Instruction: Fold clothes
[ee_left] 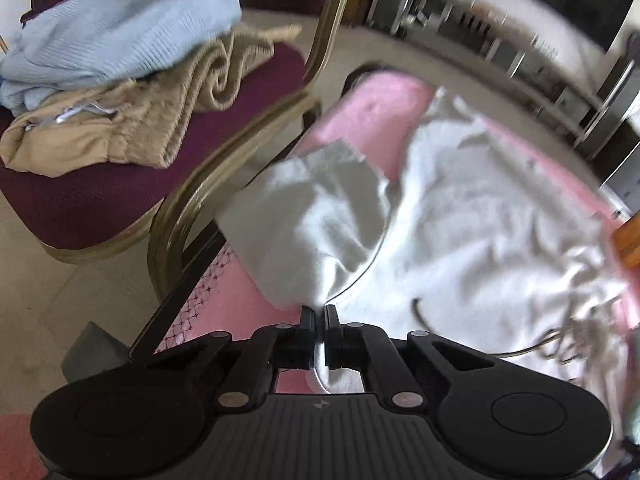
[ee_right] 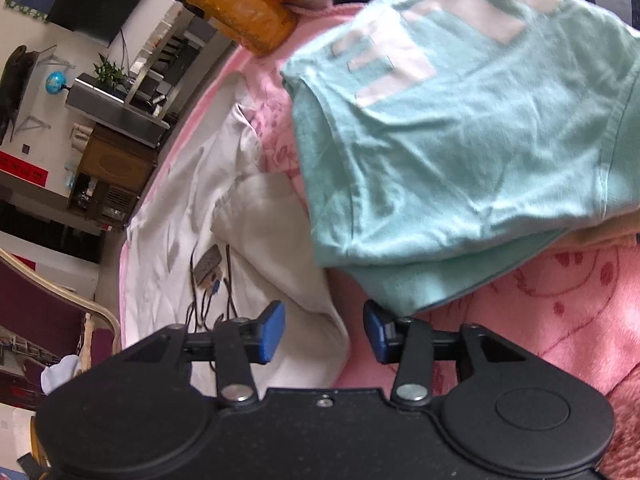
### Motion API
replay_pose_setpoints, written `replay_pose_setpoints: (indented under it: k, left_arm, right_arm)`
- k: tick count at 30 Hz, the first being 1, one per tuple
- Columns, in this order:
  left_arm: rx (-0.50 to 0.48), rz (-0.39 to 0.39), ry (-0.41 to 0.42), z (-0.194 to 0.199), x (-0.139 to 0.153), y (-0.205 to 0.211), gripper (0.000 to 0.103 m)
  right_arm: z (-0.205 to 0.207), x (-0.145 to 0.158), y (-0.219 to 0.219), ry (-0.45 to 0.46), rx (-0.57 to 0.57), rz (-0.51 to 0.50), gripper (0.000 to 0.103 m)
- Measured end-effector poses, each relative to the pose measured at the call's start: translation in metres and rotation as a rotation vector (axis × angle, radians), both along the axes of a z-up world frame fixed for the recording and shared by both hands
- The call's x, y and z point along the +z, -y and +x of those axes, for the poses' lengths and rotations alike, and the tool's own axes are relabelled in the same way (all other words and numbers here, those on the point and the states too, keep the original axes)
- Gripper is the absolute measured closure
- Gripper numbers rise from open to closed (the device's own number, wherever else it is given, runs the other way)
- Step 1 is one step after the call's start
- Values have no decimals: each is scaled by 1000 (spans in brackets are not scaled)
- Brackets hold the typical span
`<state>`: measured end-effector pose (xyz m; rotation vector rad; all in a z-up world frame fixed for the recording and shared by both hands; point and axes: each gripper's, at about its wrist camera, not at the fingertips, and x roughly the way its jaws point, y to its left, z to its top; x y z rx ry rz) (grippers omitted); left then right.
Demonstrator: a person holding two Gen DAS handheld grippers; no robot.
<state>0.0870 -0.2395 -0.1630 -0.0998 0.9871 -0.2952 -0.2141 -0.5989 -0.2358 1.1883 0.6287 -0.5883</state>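
Note:
A white garment [ee_left: 460, 208] lies spread on a pink blanket [ee_left: 372, 116]. My left gripper [ee_left: 319, 314] is shut on a fold of the white garment and lifts a flap of it [ee_left: 308, 216] above the blanket. In the right wrist view the white garment [ee_right: 208, 216] lies at the left with a dark drawstring [ee_right: 208, 280] on it. My right gripper [ee_right: 324, 330] is open and empty, its blue pads [ee_right: 272, 330] just above the garment's edge. A folded mint-green T-shirt [ee_right: 460, 132] with white lettering lies right ahead of it on the pink blanket [ee_right: 560, 312].
A maroon chair [ee_left: 120, 200] with a gold frame stands at the left, holding a light blue knit [ee_left: 120, 28] and a beige garment [ee_left: 132, 120]. An orange object [ee_right: 248, 12] sits at the blanket's far edge. Shelving and cabinets [ee_right: 116, 160] stand beyond.

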Motion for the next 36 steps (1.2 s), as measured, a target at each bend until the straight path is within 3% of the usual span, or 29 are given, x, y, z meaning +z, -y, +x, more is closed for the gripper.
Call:
replay_pose_setpoints:
  k: [3, 4, 7, 11, 14, 17, 19, 20, 22, 25, 30, 32, 33, 36]
  left_arm:
    - [9, -7, -31, 4, -6, -1, 101]
    - [14, -8, -54, 8, -10, 0, 100]
    - [30, -9, -110, 15, -20, 3, 100]
    - [27, -11, -122, 16, -22, 3, 101]
    - [26, -4, -120, 16, -23, 3, 100]
    - [29, 7, -127, 17, -25, 1, 100]
    - [30, 5, -133, 17, -26, -1, 100]
    - [28, 6, -133, 17, -26, -1, 100]
    - [26, 8, -140, 17, -27, -1, 100]
    - [23, 10, -148, 17, -29, -1, 100]
    - [15, 18, -156, 18, -32, 2, 100]
    - [12, 13, -156, 18, -32, 1, 100]
    - [10, 11, -155, 18, -32, 1, 100]
    - [14, -12, -158, 19, -29, -2, 101]
  right_arm:
    - [2, 0, -3, -7, 4, -19, 64]
    - [4, 0, -4, -13, 9, -38, 74]
    - [13, -2, -7, -43, 31, -86, 87]
    - [23, 3, -15, -87, 102, -169, 87]
    - [25, 9, -23, -121, 122, -244, 99]
    - [27, 14, -31, -154, 134, -320, 101]
    - [21, 17, -27, -115, 118, -274, 96]
    - [17, 16, -23, -86, 106, -216, 95]
    - [6, 5, -16, -43, 71, -70, 83]
    - [-13, -12, -13, 21, -12, 90, 84]
    - [-13, -19, -14, 66, -44, 94, 84]
    - [-11, -21, -15, 71, -57, 86, 90]
    - [-9, -20, -16, 50, -56, 67, 100]
    - [-4, -13, -21, 12, -47, 4, 100]
